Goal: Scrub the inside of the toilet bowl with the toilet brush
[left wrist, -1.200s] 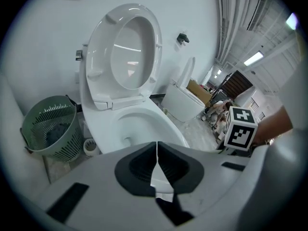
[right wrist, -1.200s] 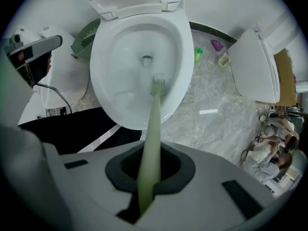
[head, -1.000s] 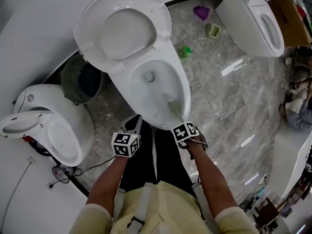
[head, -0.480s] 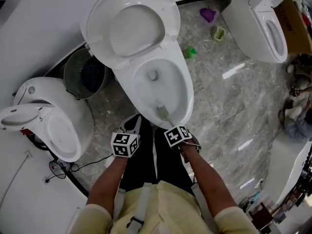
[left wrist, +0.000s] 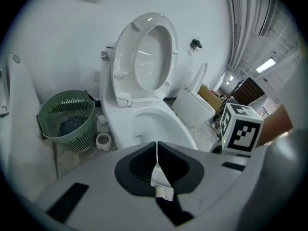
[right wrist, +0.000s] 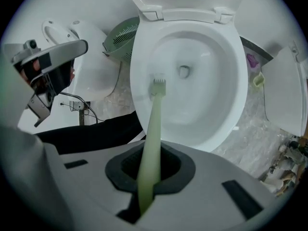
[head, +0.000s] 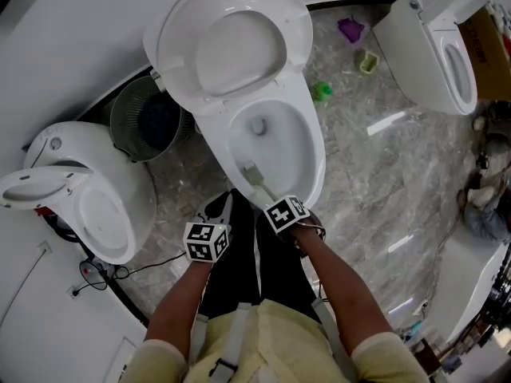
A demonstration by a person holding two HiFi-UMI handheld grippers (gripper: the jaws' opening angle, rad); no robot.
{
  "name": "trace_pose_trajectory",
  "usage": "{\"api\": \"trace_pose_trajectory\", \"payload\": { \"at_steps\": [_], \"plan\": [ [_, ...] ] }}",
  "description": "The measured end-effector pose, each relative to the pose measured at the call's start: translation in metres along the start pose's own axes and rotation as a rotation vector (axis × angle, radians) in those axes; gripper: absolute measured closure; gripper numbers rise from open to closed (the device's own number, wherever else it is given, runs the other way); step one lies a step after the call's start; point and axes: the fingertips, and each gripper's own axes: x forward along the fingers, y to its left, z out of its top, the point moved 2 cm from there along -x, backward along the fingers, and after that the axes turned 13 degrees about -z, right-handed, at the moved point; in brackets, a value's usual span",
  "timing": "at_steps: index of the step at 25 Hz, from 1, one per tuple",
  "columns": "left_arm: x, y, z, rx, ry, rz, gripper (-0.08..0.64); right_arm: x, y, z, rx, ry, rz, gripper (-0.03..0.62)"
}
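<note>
Marble floor (head: 375, 182); right gripper (right wrist: 150, 170) holds brush (right wrist: 155, 114) in bowl (right wrist: 211, 95).

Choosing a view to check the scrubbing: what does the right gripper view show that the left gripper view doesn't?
Only the right gripper view shows the brush, clamped in the right gripper, with its head inside the bowl. Only the left gripper view shows the left gripper, jaws together, and the whole raised lid. Both show the bowl and the green basket.

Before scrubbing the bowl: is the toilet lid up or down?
Up. The lid stands raised behind the bowl, whose inside is exposed, with the toilet brush reaching into it.
</note>
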Motion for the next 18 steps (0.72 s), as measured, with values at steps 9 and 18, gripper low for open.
{"api": "trace_pose_trajectory", "payload": {
  "at_steps": [9, 18],
  "plan": [
    [-0.003, 0.03, 0.01, -0.024, 0.006, 0.024, 0.545, -0.003, 0.003, 0.06, 0.028, -0.052, 0.027, 0.565],
    [0.018, 0.05, 0.045, -0.007, 0.029, 0.006, 0.545, -0.013, -0.006, 0.11, 0.085, -0.101, 0.061, 0.565]
  ]
}}
